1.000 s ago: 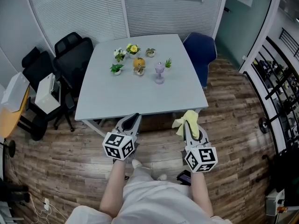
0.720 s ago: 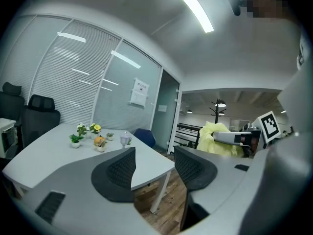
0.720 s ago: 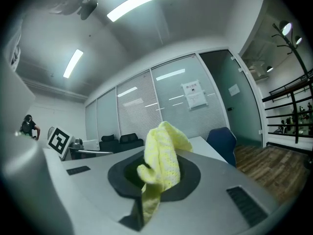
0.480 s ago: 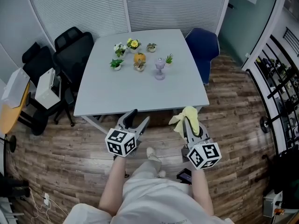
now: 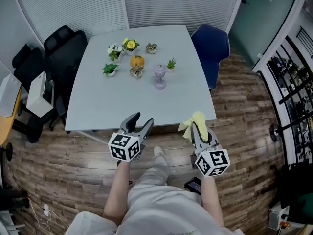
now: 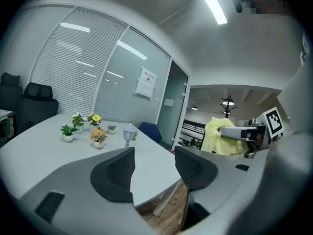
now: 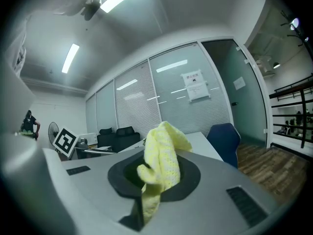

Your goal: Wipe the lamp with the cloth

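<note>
While the person stands back from the bench [image 5: 98, 106], both grippers hang short of its near edge, well apart from the lamp [image 5: 160, 76]. Lamp's a small pale-purple thing, upright, approx. mid-bench, w/ little potted plants [image 5: 110, 70] and an orange object [image 5: 137, 61] clustered just beside it, mostly to its left & behind.

Left gripper [image 5: 141, 119]: jaws apart, nothing between them, only the bench corner showing thru the gap. Right gripper [image 5: 198, 127]: jaws closed on the yellow cloth [image 5: 192, 123], which bunches up above the pads and droops below.

Cloth is nowhere near the lamp, no contact. Blue chair [image 5: 211, 43] sits right of the lamp, past the bench edge. Black chairs [image 5: 63, 45] sit far left of it.
</note>
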{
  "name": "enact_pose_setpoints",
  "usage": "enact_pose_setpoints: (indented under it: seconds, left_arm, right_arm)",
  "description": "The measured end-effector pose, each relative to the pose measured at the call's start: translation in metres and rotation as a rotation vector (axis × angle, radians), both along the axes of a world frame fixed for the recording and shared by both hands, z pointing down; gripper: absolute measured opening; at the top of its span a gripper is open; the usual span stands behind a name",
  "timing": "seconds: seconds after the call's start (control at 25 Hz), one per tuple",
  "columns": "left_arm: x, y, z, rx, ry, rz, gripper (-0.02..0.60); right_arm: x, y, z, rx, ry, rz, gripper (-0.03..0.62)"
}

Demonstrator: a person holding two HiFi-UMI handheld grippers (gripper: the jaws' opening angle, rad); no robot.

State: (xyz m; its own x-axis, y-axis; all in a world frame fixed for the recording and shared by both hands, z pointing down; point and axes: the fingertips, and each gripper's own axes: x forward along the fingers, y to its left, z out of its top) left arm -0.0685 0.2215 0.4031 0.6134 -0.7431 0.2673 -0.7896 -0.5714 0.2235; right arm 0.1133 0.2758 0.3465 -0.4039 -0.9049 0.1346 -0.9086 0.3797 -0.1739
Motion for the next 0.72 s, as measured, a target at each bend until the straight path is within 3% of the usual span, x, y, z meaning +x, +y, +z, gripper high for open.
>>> enact_pose_setpoints:
  seconds: [0.4, 0.72]
  left_arm:
    - [0.016, -0.143, 0.051, -0.117, -0.051, -0.001, 0.245]
    - [0.011, -0.210, 0.095, -0.175, -0.104, 0.088, 0.247]
  right_arm:
    - [0.009, -0.157, 0.013, -0.071, 0.030, -0.061, 0.031]
    - [-0.001, -0.240, 0.029, -0.121, 0.026, -0.093, 0.031]
